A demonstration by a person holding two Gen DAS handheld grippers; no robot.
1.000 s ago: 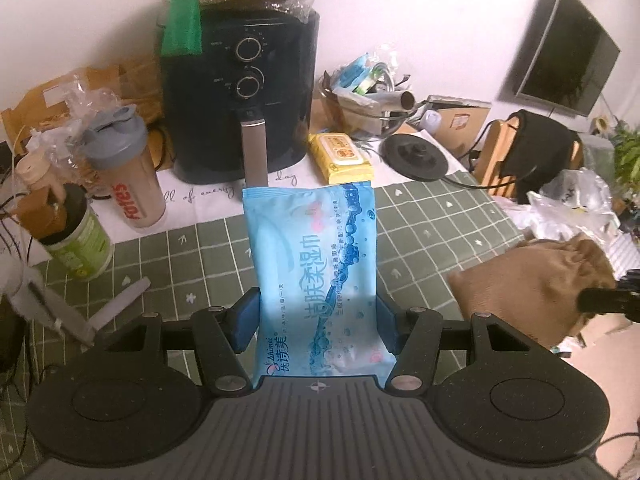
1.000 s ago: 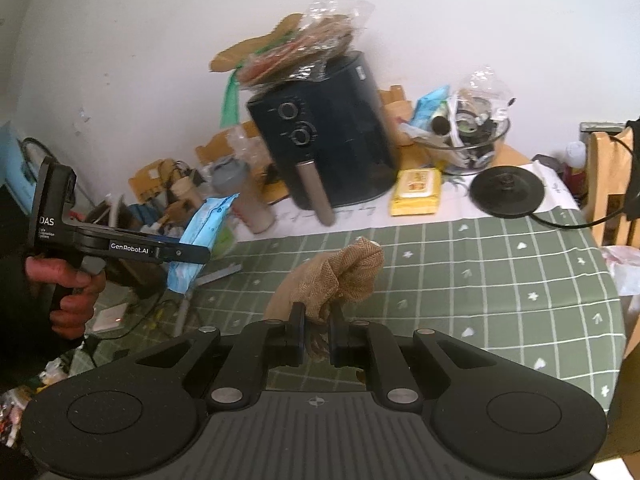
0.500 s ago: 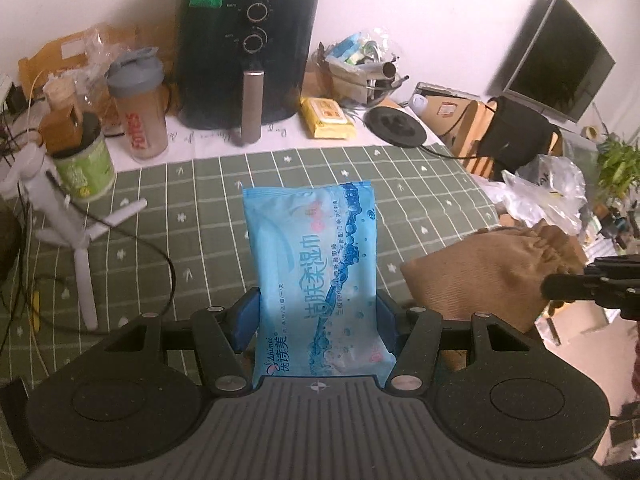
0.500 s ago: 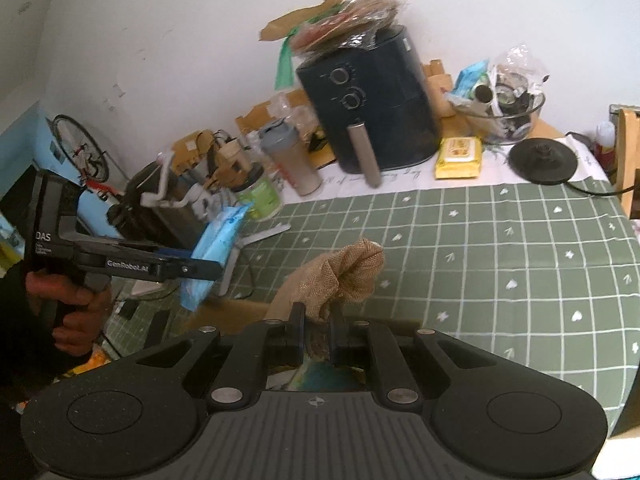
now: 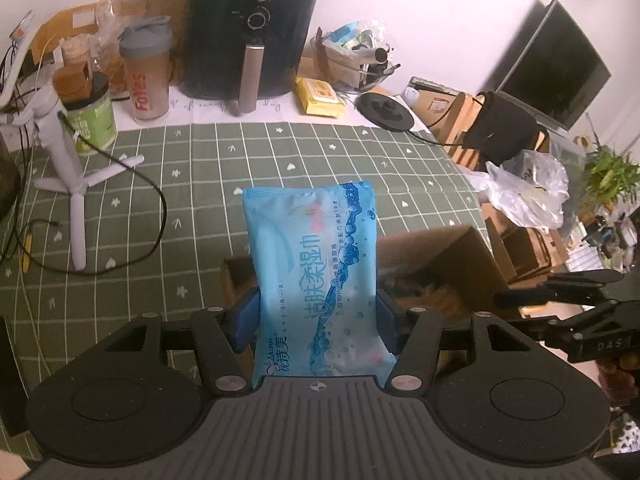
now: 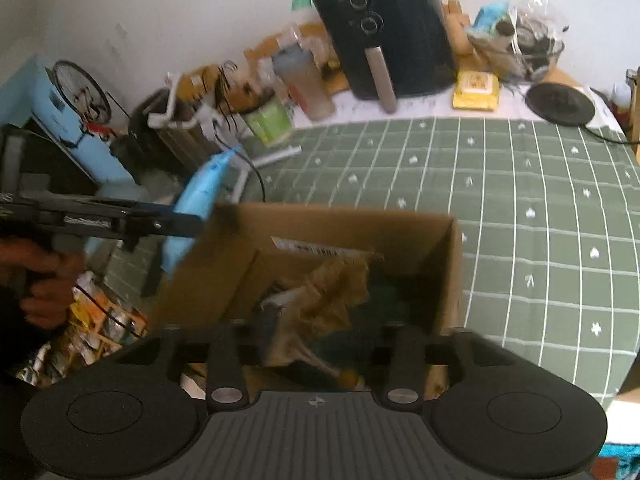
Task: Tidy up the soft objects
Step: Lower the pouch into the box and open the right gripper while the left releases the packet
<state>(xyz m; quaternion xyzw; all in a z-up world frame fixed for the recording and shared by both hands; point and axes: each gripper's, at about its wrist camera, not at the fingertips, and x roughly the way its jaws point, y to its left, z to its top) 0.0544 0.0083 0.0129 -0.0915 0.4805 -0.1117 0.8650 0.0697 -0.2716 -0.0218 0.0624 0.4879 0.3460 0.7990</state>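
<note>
air fryer [image 5: 252, 32], shaker bottle [image 5: 145, 70], tripod [image 5: 68, 160] behind

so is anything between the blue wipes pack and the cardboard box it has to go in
Nothing visible blocks it. The left gripper holds the wipes pack by the near edge of the open cardboard box. The right gripper, jaws just opened, hangs over the box with the brown pouch below it, so that side is occupied.

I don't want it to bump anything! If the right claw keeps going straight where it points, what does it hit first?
Probably the brown cloth pouch lying inside the cardboard box. The right claw is open right above it, though the picture is blurry.
</note>
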